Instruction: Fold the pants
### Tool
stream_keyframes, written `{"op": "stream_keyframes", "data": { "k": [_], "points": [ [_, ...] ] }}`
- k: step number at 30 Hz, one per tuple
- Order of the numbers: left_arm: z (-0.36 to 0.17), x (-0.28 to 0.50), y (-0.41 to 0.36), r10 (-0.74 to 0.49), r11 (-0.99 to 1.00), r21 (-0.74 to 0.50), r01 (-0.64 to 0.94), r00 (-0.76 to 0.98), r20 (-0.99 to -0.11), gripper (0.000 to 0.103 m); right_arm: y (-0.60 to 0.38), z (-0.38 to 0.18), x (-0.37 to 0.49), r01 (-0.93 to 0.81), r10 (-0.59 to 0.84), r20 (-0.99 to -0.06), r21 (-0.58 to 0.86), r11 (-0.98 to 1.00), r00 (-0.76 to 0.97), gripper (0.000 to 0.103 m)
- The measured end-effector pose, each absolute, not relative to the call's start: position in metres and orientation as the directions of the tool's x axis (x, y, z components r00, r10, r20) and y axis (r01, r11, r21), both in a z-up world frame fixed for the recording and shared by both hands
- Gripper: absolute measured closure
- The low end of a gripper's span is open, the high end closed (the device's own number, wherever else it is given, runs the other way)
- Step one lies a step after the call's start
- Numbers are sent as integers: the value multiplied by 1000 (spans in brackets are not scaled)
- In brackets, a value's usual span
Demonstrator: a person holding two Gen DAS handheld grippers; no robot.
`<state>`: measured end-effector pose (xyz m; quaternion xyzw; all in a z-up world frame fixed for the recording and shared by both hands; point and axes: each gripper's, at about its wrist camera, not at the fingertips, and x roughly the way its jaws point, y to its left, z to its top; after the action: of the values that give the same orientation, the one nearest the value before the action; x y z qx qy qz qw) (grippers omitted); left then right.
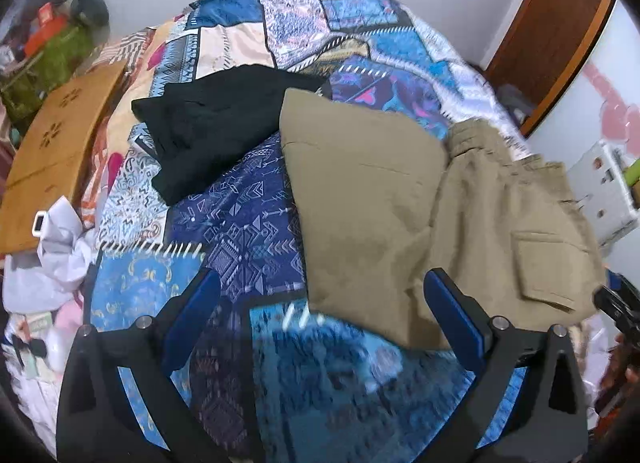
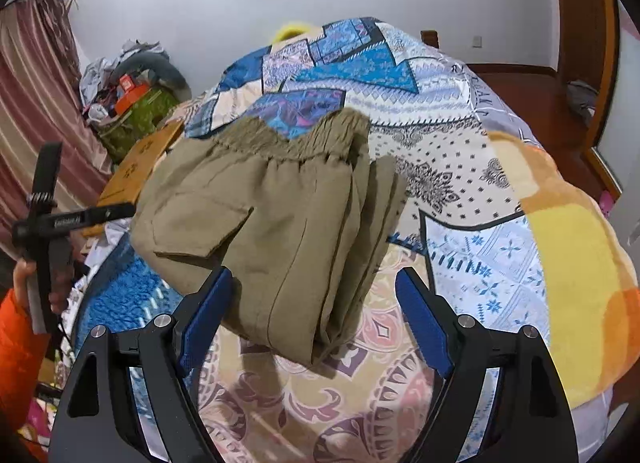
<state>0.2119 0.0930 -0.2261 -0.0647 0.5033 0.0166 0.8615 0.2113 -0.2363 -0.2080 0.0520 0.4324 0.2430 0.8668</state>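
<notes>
Above khaki pants (image 2: pixel 280 223), both tools wide open

Even, soft indoor light, no glare; strong fisheye bending with dark corners, and motion blur smearing the foreground

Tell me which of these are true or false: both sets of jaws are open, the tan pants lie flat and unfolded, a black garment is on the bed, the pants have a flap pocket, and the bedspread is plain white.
1. Both grippers stand open. True: the left gripper and right gripper each show spread jaws with nothing clamped.
2. The khaki pants lie fully unfolded. False: they are folded over, with stacked layers showing along one edge in the right wrist view.
3. A black garment lies on the bed. True, beside the pants.
4. The pants have a flap pocket. True.
5. The bedspread is plain white. False: it is a blue-toned patchwork of patterns.
</notes>
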Motion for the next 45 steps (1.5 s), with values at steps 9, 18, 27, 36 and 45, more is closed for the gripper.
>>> {"op": "stream_keyframes", "data": {
  "k": [9, 18, 27, 36, 45],
  "points": [
    [-243, 204, 100, 95, 994, 54, -97, 494, -864, 4, -236, -220, 210, -385, 484, -729, 319, 866, 484, 29],
    [-245, 193, 106, 115, 986, 38, -162, 497, -860, 4, -233, -220, 206, -414, 510, -707, 326, 850, 491, 45],
    [-241, 183, 111, 187, 978, 117, -171, 488, -853, 11, -237, -220, 213, -406, 506, -709, 328, 853, 491, 46],
    [-221, 171, 133, 139, 982, 54, -182, 498, -856, 26, -237, -215, 219, -402, 485, -712, 302, 865, 507, 66],
    [-178, 223, 58, -59, 998, -38, 47, 586, -808, 26, -244, -192, 240, -392, 462, -709, 277, 877, 533, 68]
  ]
}}
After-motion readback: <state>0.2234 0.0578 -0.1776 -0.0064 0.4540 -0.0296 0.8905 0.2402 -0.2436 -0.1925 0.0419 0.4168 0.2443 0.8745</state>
